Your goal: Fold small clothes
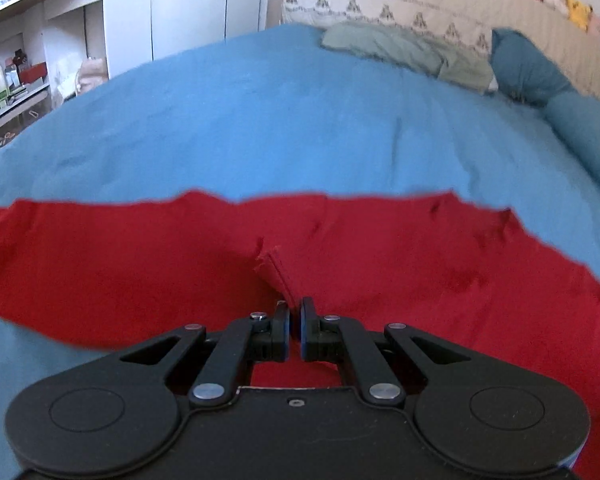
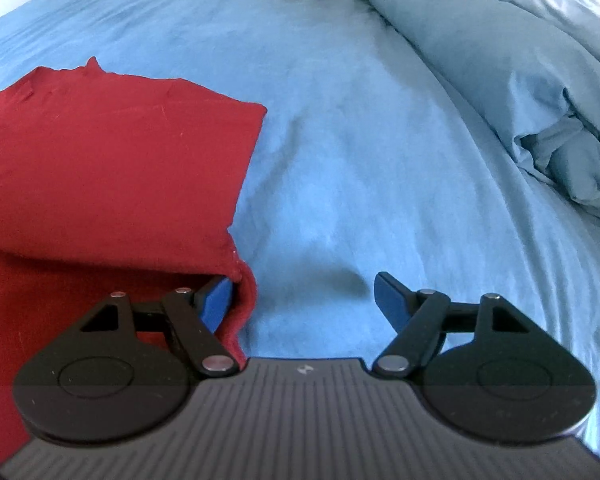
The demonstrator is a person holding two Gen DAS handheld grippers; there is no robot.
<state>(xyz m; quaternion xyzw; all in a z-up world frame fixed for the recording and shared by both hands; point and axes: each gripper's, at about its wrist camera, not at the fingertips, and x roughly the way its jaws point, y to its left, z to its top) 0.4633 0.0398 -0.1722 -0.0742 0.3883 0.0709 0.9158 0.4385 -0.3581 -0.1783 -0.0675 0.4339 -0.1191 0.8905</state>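
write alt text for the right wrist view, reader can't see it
The right gripper is open at the near edge of a red garment, its left finger tucked under the cloth's folded corner. The garment lies on a blue bedsheet, with a rumpled blue duvet at right.

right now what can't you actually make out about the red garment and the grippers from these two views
- Left wrist view: how much of the red garment the left gripper pinches; its body covers the cloth below.
- Right wrist view: the red garment's left side is cut off by the frame edge; its type is unclear.
- Right wrist view: the right gripper is open; one fingertip sits under a cloth fold, contact hidden.
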